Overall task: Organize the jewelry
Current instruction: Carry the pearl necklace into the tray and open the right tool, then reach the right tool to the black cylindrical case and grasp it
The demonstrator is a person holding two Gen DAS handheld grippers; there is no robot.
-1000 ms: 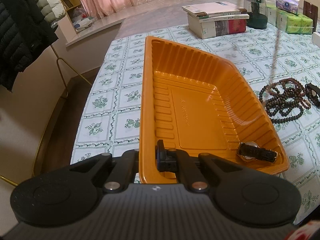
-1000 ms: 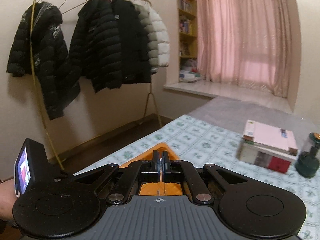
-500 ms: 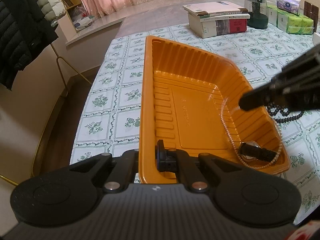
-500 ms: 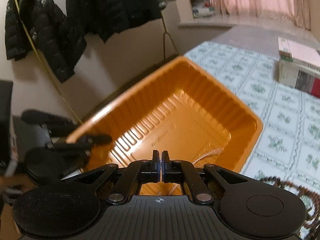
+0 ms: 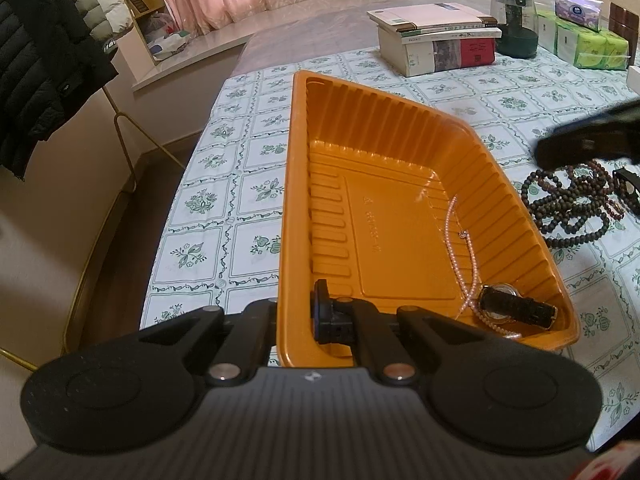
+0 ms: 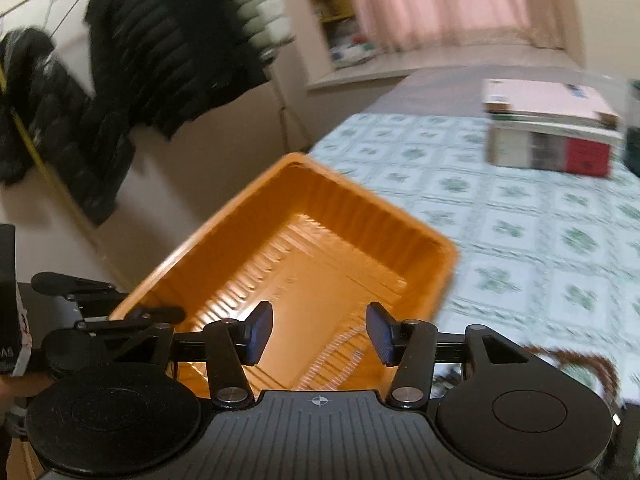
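An orange tray (image 5: 296, 184) lies on the patterned tablecloth; it also shows in the right wrist view (image 6: 248, 216). My left gripper (image 5: 298, 316) is shut on the tray's near rim. In the tray lie a pale pink bead necklace (image 5: 460, 248) and a black-strapped watch (image 5: 516, 309). My right gripper (image 6: 318, 334) is open and empty above the tray's right side, and it shows blurred at the right edge of the left wrist view (image 5: 588, 142). Dark wooden bead strands (image 5: 572, 208) lie on the cloth right of the tray, beside a black item (image 5: 628, 190).
A stack of books (image 5: 436, 38), a dark green jar (image 5: 514, 22) and tissue packs (image 5: 588, 40) stand at the table's far side. A coat rack with jackets (image 6: 160, 60) stands left of the table. The table's left edge is close to the tray.
My right gripper has come down over the tray with the pink necklace, opened and let it go; the necklace now lies in the tray. The gripper has drawn back to the right.
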